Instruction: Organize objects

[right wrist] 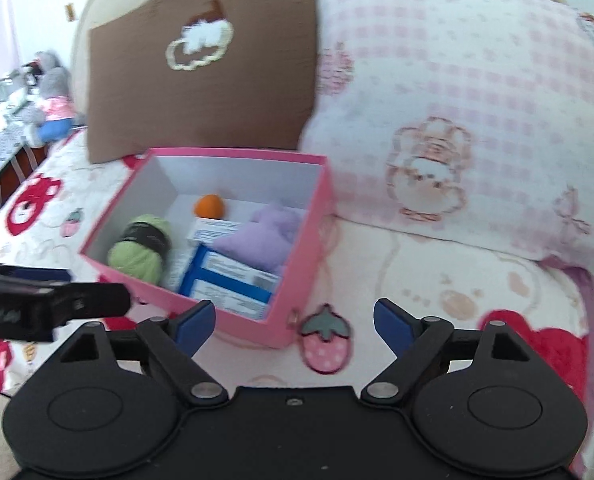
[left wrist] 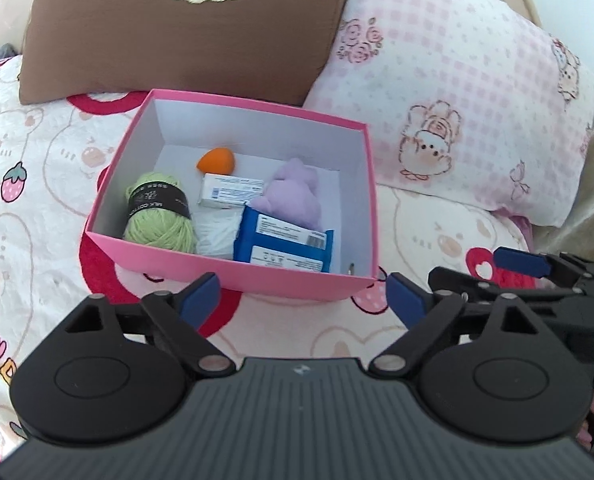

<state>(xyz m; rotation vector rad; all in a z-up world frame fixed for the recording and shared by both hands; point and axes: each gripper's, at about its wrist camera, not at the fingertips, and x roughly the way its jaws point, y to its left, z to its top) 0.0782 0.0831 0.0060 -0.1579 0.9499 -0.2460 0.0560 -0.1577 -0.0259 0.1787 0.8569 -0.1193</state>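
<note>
The box (left wrist: 257, 280) looks like matt pink cardboard, white inside. In it lie fuzzy green yarn (left wrist: 159, 220), a soft lilac cloth toy (left wrist: 297, 196) and a glossy blue packet (left wrist: 285, 246). The bedspread (left wrist: 37, 184) is quilted cloth; the brown cushion (left wrist: 185, 32) is ribbed fabric.

A home bedroom

A bed (left wrist: 37, 184) in cartoon-print bedding — pillows (left wrist: 457, 92) against the headboard, plush toys (right wrist: 53, 104) alongside.
</note>
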